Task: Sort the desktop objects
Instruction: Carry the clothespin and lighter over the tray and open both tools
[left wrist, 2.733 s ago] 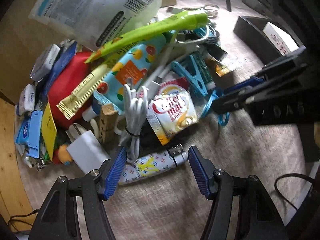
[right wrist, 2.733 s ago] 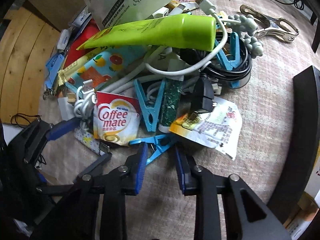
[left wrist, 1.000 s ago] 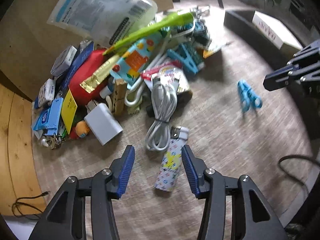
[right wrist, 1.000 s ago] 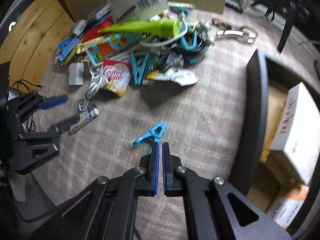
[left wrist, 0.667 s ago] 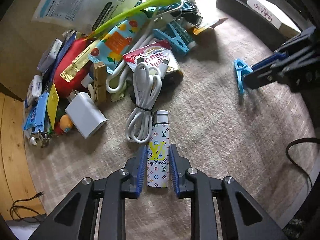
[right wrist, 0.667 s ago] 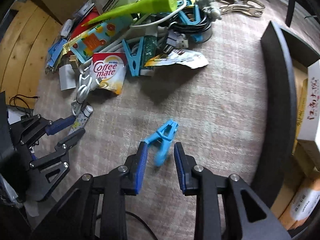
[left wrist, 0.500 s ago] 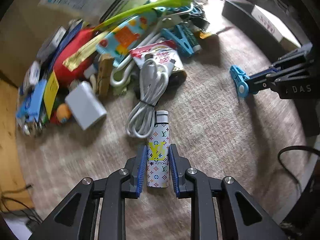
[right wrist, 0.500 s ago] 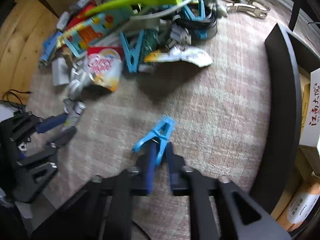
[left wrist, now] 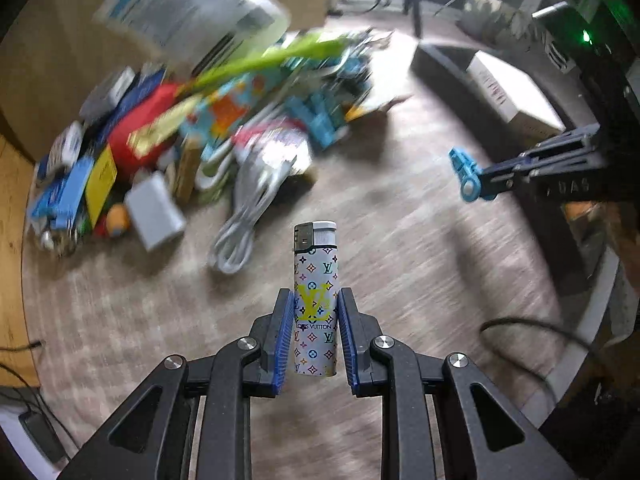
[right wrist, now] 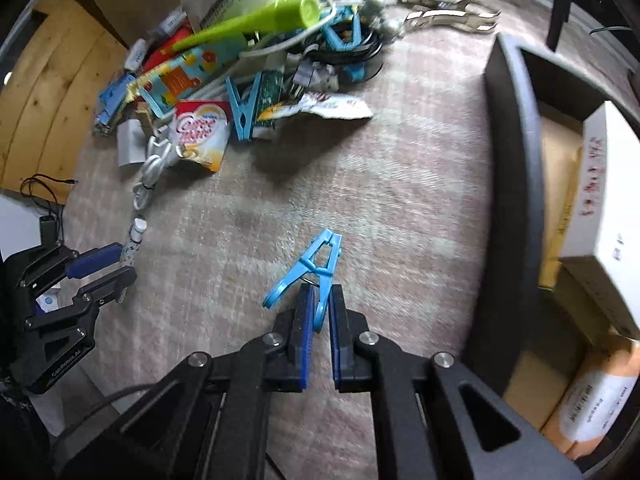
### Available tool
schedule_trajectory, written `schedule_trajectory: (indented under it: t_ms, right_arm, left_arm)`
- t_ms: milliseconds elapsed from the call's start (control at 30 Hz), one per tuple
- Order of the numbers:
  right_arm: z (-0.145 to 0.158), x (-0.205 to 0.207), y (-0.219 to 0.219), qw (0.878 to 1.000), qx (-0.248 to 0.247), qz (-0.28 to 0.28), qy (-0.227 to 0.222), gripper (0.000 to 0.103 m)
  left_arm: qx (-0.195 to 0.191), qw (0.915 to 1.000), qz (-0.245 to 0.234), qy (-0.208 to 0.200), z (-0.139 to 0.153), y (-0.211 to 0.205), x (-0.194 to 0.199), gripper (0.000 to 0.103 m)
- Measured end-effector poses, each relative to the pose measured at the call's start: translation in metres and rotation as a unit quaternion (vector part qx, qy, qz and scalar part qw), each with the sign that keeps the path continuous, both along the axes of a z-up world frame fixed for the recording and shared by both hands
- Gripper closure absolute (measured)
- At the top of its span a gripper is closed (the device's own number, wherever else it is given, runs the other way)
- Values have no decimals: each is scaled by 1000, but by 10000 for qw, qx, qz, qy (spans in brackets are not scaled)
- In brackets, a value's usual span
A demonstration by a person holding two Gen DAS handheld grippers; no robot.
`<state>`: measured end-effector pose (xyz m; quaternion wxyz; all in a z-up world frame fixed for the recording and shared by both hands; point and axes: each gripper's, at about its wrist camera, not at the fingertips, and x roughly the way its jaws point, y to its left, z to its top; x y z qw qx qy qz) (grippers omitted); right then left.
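The worktop (right wrist: 400, 184) carries a woven grey-beige mat, clutter heaped at its far side. The left claw (left wrist: 315, 304) clamps a patterned lighter (left wrist: 315, 292) above the mat; the right claw (right wrist: 319, 300) pinches a blue clothespin (right wrist: 308, 268) beside a dark tray (right wrist: 512, 160) of boxes.

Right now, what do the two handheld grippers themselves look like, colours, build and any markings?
Both are alike: the left gripper and right gripper have matte black linkage arms joined by silver round-headed bolts, ending in two fingers faced with ribbed blue pads. White lettering is printed on the left gripper's body in the right wrist view. No hand or sleeve shows.
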<state>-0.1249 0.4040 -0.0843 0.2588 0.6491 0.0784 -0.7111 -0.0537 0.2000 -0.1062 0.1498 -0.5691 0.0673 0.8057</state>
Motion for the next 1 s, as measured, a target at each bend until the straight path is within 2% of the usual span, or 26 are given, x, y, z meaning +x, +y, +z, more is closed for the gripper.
schedule_trajectory:
  t_ms: [67,133,233,300,367,533,700,867,1000]
  right_arm:
    - [13,2,13,9999,-52,-23,130,95]
    - [26,4,30,9996,-104,-88,248,95]
    - [38,-7,54,9988,-147,-245,396,96]
    - [50,1,60,9978,-117,-420,504,95]
    - [56,1,93,9959,-73,-674,596,95]
    - [40,-4,142,9891,217,-1231,781,95]
    - [32,2,205,9796,447,-1790,796,95]
    - [13,2,240,9741,572,-2104,600,95]
    - [1,0,244,9742,623,-2110,511,96]
  left_arm:
    - [104,9998,-127,88,7,0,-23,82]
    - [207,9992,-289,177,20,27,-31,82]
    - [388,9974,-542,292,54,72,-19,82]
    - [504,9950,-798,337,52,103,-25,82]
    - [612,9915,-1091,363,50,151,-29,82]
    - [706,9820,-1724,319,47,232,-23,82]
    - [621,9761,-2075,166,34,281,-16,82]
    - [425,9733,-2256,42,21,302,-9,82]
    - [297,9738,-2252,-66,14,305,-7,81]
